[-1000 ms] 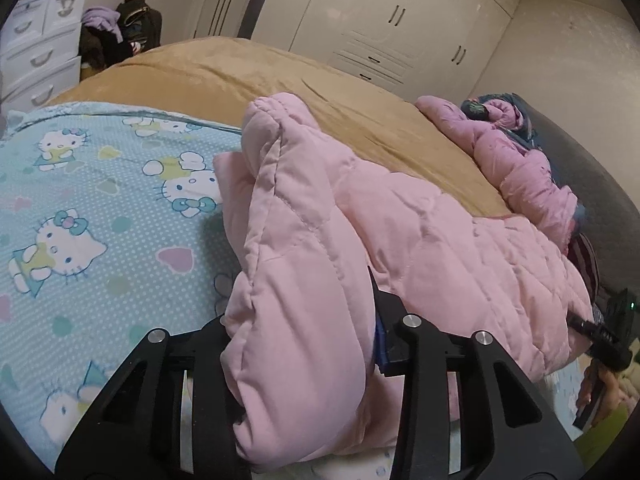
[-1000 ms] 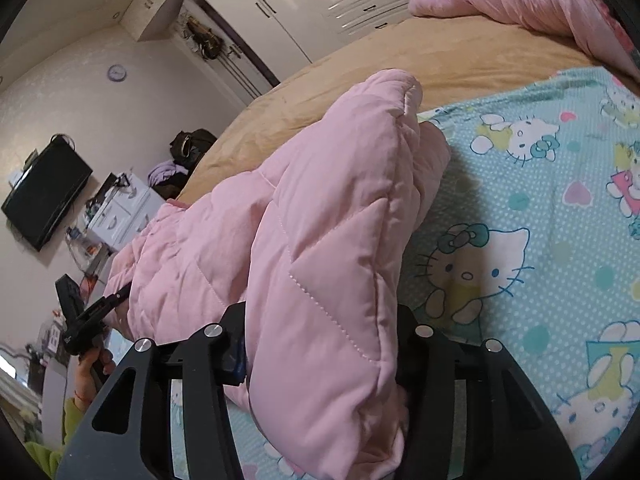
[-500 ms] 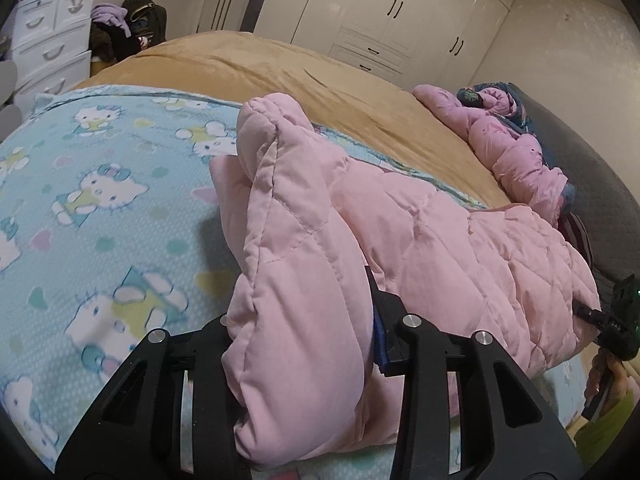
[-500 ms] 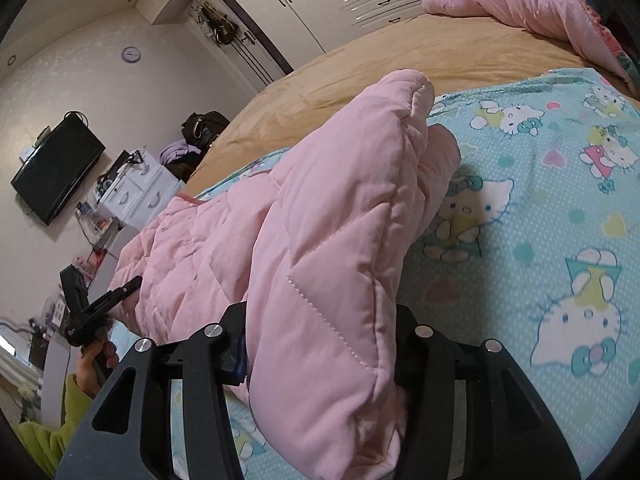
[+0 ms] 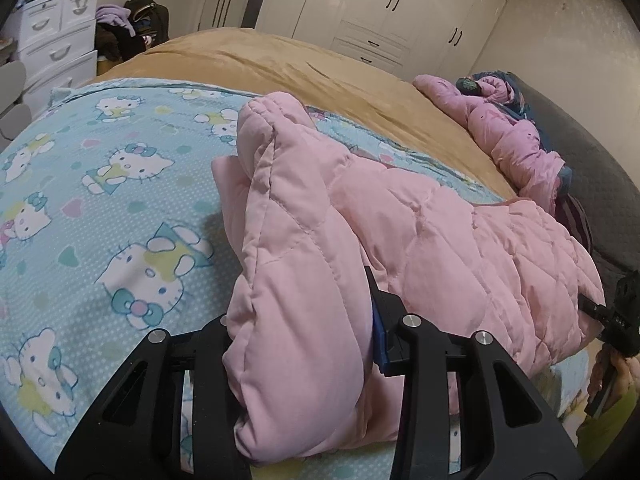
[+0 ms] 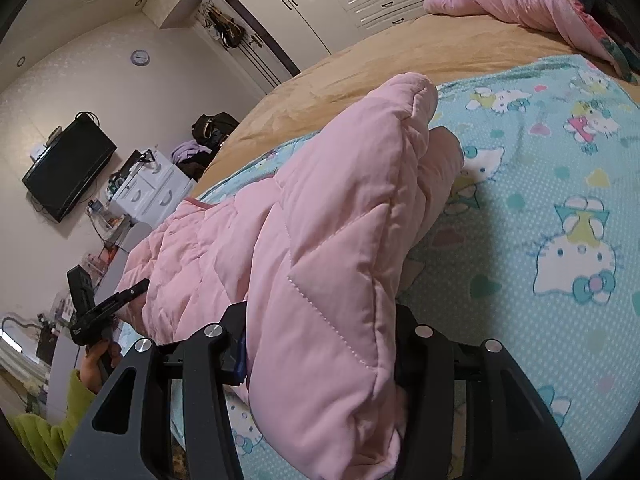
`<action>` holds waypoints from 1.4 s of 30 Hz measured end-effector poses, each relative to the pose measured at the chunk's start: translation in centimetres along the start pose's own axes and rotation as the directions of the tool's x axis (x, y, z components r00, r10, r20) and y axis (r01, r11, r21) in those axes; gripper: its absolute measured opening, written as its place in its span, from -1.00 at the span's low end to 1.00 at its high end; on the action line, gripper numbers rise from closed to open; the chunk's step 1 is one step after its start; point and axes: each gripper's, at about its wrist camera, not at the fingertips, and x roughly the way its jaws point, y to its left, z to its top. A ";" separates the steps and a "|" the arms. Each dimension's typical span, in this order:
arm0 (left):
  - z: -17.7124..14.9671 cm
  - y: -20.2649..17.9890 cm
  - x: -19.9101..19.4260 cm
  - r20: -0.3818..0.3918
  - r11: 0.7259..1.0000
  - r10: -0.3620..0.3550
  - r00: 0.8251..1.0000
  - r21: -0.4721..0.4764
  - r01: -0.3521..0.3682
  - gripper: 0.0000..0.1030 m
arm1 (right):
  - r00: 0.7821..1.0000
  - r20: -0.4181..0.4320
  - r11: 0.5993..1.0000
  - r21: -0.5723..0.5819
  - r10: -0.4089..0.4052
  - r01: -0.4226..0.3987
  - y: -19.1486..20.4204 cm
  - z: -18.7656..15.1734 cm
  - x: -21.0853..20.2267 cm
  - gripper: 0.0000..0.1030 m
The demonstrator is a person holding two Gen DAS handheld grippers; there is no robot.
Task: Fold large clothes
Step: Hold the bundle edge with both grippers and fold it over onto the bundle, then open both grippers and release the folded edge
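Note:
A pink quilted jacket (image 5: 440,232) lies on a light blue Hello Kitty sheet (image 5: 100,184) on the bed. My left gripper (image 5: 300,344) is shut on a thick bunched fold of the jacket, which stands up between its black fingers. My right gripper (image 6: 320,364) is shut on another thick fold of the same jacket (image 6: 340,220). Each gripper shows in the other's view: the right one (image 5: 616,316) at the far right edge, the left one (image 6: 100,308) at the lower left, held by a hand in a green sleeve.
A tan blanket (image 5: 320,68) covers the far part of the bed. A second pink garment (image 5: 500,128) is heaped at the far right by the dark headboard (image 5: 592,168). White wardrobes (image 5: 380,8) stand behind. White drawers (image 5: 52,44) and a wall TV (image 6: 68,168) lie beyond the bed's edge.
Both grippers have kept their hold on the jacket and carried it across the Hello Kitty sheet, away from the headboard side. The folds look the same.

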 end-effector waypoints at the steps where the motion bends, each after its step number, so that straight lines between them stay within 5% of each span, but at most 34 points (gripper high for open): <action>1: -0.1 0.1 0.0 -0.001 1.000 0.002 1.000 -0.002 -0.002 -0.42 | 1.000 0.002 1.000 0.008 0.005 -0.005 -0.2 -0.1 0.0 -0.07; 13: -0.4 0.2 1.3 -0.021 0.998 0.064 0.998 0.004 -0.064 -0.41 | 0.999 -0.018 0.997 0.064 -0.036 0.037 -1.5 -0.6 0.8 -0.06; 22: -0.3 0.0 3.1 -0.053 0.992 0.125 0.991 0.026 -0.123 -0.33 | 0.980 -0.112 0.977 0.116 -0.165 0.178 -3.5 -1.3 3.2 0.17; 37: -1.0 0.0 2.9 -0.068 0.990 0.134 0.989 0.051 -0.131 -0.32 | 0.969 -0.111 0.965 0.118 -0.222 0.235 -3.2 -3.5 2.8 0.30; 42: -1.3 0.0 2.7 -0.078 0.990 0.138 0.987 0.047 -0.135 -0.32 | 0.958 -0.115 0.950 0.138 -0.265 0.279 -2.5 -3.5 2.7 0.50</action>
